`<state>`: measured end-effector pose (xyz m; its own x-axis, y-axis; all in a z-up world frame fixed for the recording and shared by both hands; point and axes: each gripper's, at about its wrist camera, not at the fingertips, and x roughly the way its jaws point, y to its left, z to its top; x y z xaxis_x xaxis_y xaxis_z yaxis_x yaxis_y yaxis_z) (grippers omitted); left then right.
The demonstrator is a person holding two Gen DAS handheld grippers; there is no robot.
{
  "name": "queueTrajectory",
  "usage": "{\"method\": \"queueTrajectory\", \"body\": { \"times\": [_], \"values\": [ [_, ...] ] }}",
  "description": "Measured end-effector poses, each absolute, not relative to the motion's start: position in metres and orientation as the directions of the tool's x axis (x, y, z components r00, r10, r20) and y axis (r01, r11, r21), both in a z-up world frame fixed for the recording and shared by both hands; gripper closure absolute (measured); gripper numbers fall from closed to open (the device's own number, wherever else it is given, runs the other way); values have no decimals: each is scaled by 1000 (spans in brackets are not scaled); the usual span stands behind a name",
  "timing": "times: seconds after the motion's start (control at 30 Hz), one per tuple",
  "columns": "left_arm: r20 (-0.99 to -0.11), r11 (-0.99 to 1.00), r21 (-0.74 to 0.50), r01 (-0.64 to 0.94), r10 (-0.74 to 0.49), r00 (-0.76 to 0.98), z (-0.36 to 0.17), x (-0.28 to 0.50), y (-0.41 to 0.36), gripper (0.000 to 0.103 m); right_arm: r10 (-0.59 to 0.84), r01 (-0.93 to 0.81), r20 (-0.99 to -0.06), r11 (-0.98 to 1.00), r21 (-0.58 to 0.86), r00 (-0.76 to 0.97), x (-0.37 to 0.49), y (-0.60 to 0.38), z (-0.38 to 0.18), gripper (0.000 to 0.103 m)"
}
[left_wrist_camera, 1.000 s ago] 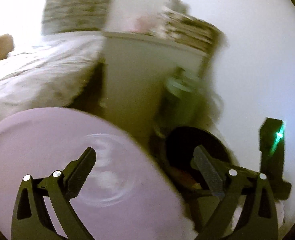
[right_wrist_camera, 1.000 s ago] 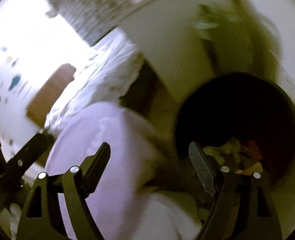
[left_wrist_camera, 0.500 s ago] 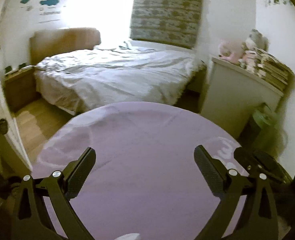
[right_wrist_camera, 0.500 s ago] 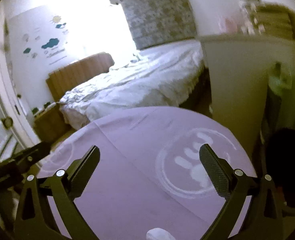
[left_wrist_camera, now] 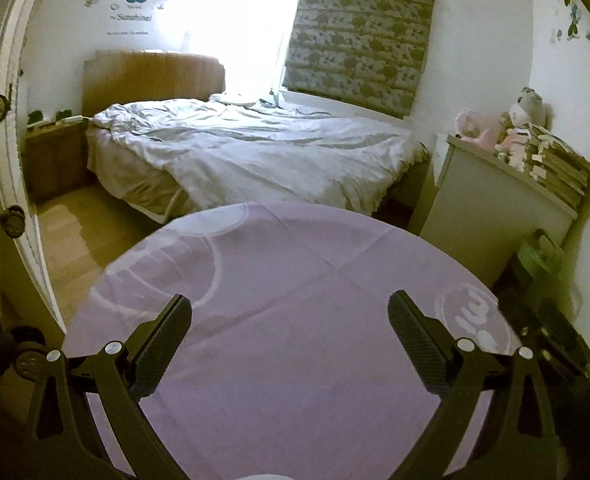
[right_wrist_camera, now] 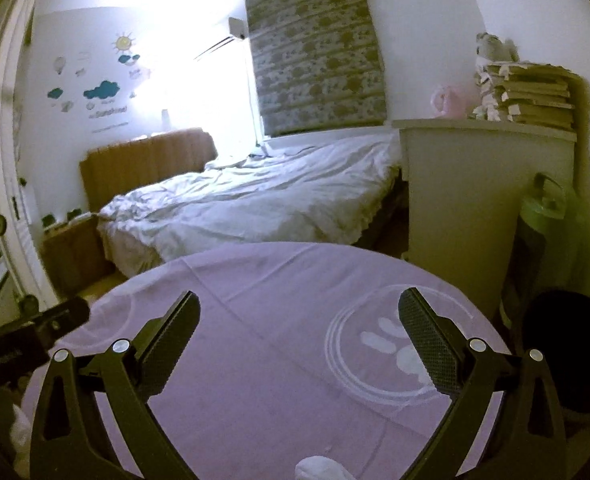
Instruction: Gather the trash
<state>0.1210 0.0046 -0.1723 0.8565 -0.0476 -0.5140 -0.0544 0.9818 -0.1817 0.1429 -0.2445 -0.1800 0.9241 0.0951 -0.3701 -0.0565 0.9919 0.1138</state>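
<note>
Both tools lifted from bin (right_wrist_camera: 567, 352); white wad (right_wrist_camera: 319, 468) below empty, spread right tool (right_wrist_camera: 299, 332).

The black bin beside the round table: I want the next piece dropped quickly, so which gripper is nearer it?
Right. The right gripper hangs over the purple table with the black bin just off its right finger; the left gripper sits across the table, farther away.

Bare purple tabletop (right_wrist_camera: 279, 320) lies ahead; white cabinet (right_wrist_camera: 467, 208) and black bin (right_wrist_camera: 567, 344) crowd its right edge.
</note>
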Motion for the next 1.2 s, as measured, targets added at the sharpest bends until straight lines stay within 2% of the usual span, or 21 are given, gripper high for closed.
{"method": "queueTrajectory", "body": {
  "times": [0.07, 0.53, 1.2],
  "values": [
    [-523, 984, -171, -43, -54, 850, -176, 121, 1, 5, 93, -52, -352, 991, 124, 932, 138, -248, -179, 5],
    [-546, 991, -132, -12, -62, 835, -191, 120, -10, 5, 92, -15, -374, 979, 205, 923, 139, -271, -185, 5],
    [-554, 992, -125, -4, -66, 830, -193, 120, -12, 5, 98, -28, -377, 982, 187, 921, 140, -267, -184, 5]
  ]
}}
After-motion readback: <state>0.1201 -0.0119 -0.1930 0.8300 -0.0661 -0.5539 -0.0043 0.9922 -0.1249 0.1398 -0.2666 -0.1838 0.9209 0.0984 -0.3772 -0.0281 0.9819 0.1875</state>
